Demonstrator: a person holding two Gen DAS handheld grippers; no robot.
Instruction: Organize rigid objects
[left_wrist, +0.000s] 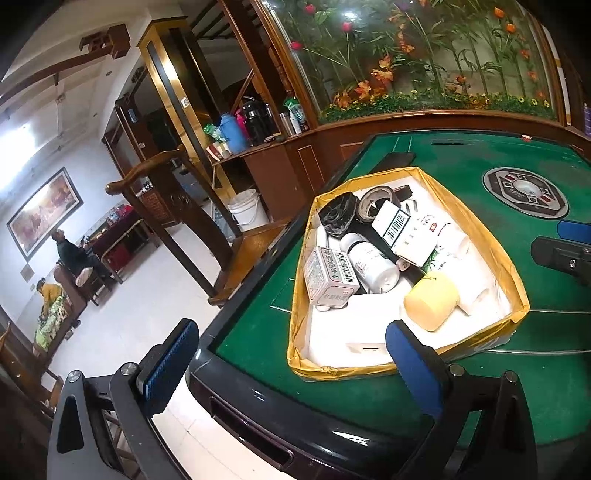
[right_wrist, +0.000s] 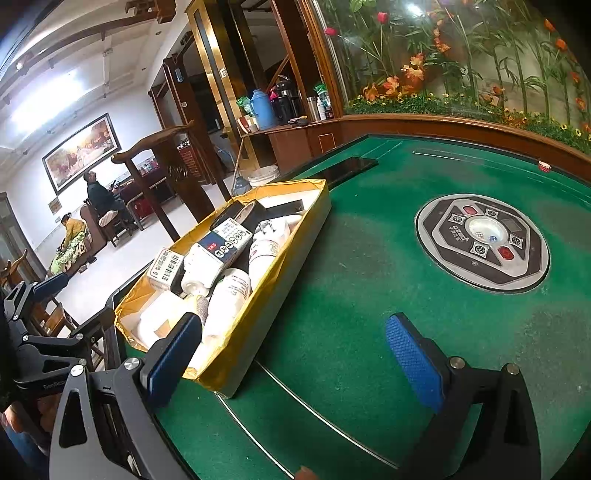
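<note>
A shallow cardboard box with a yellow taped rim (left_wrist: 480, 236) (right_wrist: 258, 321) sits on the green table near its left edge. Inside lie a pale yellow cylinder (left_wrist: 430, 301), a white bottle (left_wrist: 373, 266) (right_wrist: 229, 295), a small barcoded box (left_wrist: 330, 275) (right_wrist: 166, 269), a white carton (left_wrist: 397, 227) (right_wrist: 221, 247), a tape roll (left_wrist: 375, 203) and a black crumpled piece (left_wrist: 338, 214). My left gripper (left_wrist: 291, 365) is open, hovering at the box's near end, holding nothing. My right gripper (right_wrist: 293, 360) is open and empty over the felt beside the box's right wall.
The table's round control console (right_wrist: 482, 242) (left_wrist: 524, 192) sits in the felt's middle. A black flat slab (right_wrist: 351, 166) lies beyond the box. A wooden chair (left_wrist: 173, 206) stands off the table's left edge. Two people sit far back left.
</note>
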